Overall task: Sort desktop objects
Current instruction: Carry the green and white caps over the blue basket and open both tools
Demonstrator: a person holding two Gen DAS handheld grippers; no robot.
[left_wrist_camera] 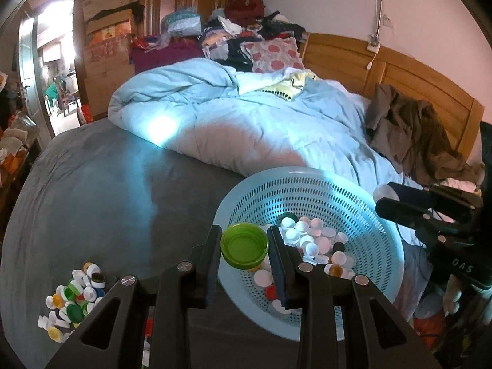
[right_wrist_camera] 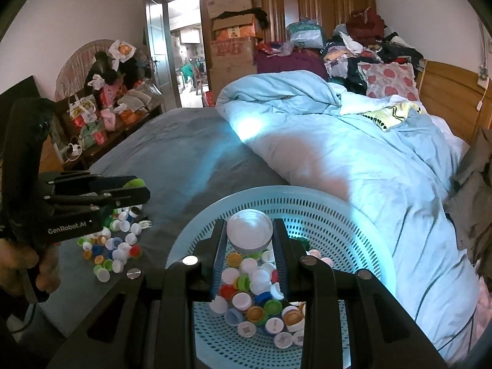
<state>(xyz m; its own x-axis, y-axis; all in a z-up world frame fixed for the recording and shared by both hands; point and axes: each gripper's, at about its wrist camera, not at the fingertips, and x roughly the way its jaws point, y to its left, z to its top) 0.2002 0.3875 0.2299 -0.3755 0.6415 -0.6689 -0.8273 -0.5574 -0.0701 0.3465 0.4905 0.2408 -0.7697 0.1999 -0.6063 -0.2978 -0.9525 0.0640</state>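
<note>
The left claw (left_wrist_camera: 244,246) squeezes 1 green cap (left_wrist_camera: 244,244); the right claw (right_wrist_camera: 249,236) squeezes 1 white lid (right_wrist_camera: 249,230). Both look light, hard and slippery, best pinched by the rims.

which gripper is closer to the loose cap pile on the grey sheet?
Left. The left gripper, holding a green cap, hangs by the cap pile; the right gripper is over the basket.

The left gripper (left_wrist_camera: 244,246) is seen angled downward at lower centre of its own view, jaws clamped on a green cap (left_wrist_camera: 244,244). The right gripper (right_wrist_camera: 249,236) is likewise pitched down, jaws closed on a white lid (right_wrist_camera: 249,233). A hand (right_wrist_camera: 23,264) is glimpsed at the lower left edge of the right view, wrapped round the left gripper's handle.
</note>
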